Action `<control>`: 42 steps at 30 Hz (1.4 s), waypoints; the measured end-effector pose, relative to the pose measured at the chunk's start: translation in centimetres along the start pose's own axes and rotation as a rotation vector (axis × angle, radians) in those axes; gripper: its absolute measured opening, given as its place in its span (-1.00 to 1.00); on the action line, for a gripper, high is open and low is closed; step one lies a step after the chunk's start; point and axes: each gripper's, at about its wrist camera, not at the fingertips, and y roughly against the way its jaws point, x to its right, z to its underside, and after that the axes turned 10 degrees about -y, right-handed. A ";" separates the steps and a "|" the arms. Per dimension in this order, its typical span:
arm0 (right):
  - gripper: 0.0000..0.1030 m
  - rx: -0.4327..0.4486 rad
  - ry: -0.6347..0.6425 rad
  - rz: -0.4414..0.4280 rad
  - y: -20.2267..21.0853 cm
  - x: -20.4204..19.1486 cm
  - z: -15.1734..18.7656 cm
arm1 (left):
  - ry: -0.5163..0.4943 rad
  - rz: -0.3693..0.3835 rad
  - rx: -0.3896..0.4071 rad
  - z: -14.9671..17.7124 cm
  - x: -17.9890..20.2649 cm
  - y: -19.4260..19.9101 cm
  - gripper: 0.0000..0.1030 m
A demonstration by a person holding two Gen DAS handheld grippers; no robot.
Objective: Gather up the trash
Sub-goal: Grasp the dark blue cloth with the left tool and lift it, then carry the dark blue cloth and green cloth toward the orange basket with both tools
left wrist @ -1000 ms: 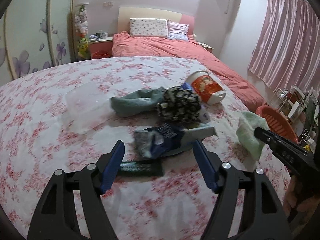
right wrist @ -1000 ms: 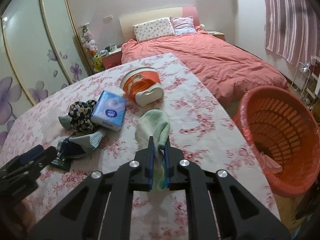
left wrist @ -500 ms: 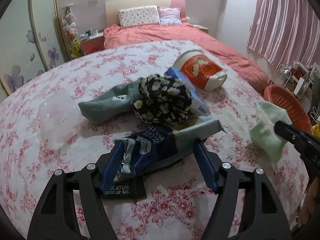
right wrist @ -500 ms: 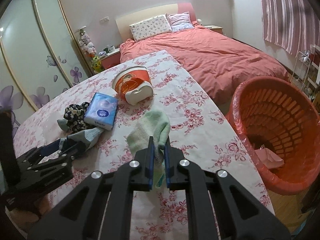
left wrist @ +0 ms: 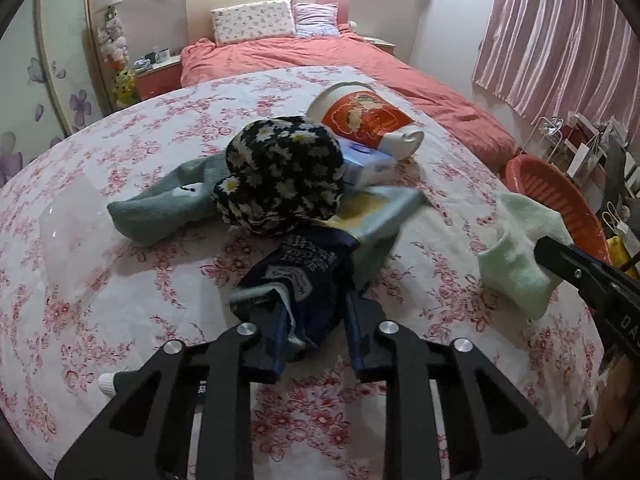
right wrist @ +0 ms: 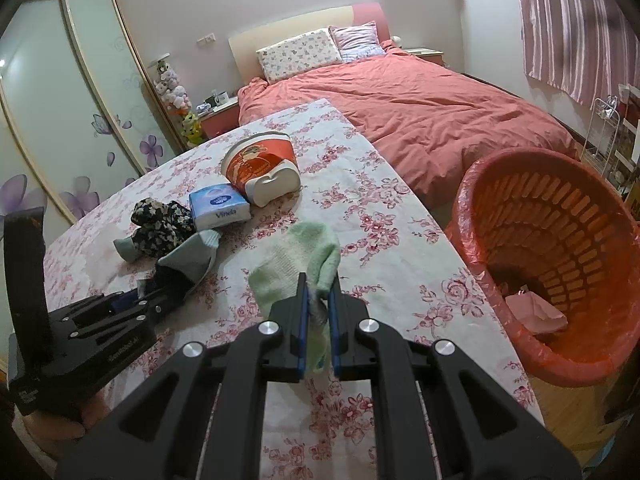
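My left gripper (left wrist: 314, 320) is shut on a dark blue crumpled wrapper (left wrist: 308, 276) lying on the floral table (left wrist: 120, 312); it also shows in the right wrist view (right wrist: 160, 292). My right gripper (right wrist: 318, 300) is shut on a pale green sock (right wrist: 298, 264), held just above the table near its right edge; the sock also shows in the left wrist view (left wrist: 516, 252). A red mesh basket (right wrist: 560, 256) with a pink scrap inside stands on the floor to the right.
On the table lie a black daisy-print cloth (left wrist: 284, 176), a grey-green sock (left wrist: 164, 208), a blue tissue pack (right wrist: 218, 204), a tipped red-and-white tub (right wrist: 260, 168) and a clear plastic box (left wrist: 76, 224). A red bed (right wrist: 420, 100) stands behind.
My left gripper moved forward over the blue wrapper and closed on it. My right gripper kept its grip on the green sock and shifted slightly toward the basket.
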 end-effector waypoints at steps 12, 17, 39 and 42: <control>-0.81 0.032 -0.010 -0.023 2.5 0.6 0.2 | 0.028 0.052 0.069 1.0 0.7 3.0 -0.61; -0.81 0.052 -0.018 -0.032 3.8 1.0 0.2 | 0.025 0.068 0.101 1.0 1.4 4.7 -0.61; -0.81 0.337 0.004 0.014 12.1 3.7 -1.1 | -0.029 0.135 0.201 -2.1 6.7 6.7 -0.61; -0.81 0.368 -0.028 0.025 12.8 5.1 -1.7 | -0.033 0.155 0.207 -2.8 7.7 6.5 -0.61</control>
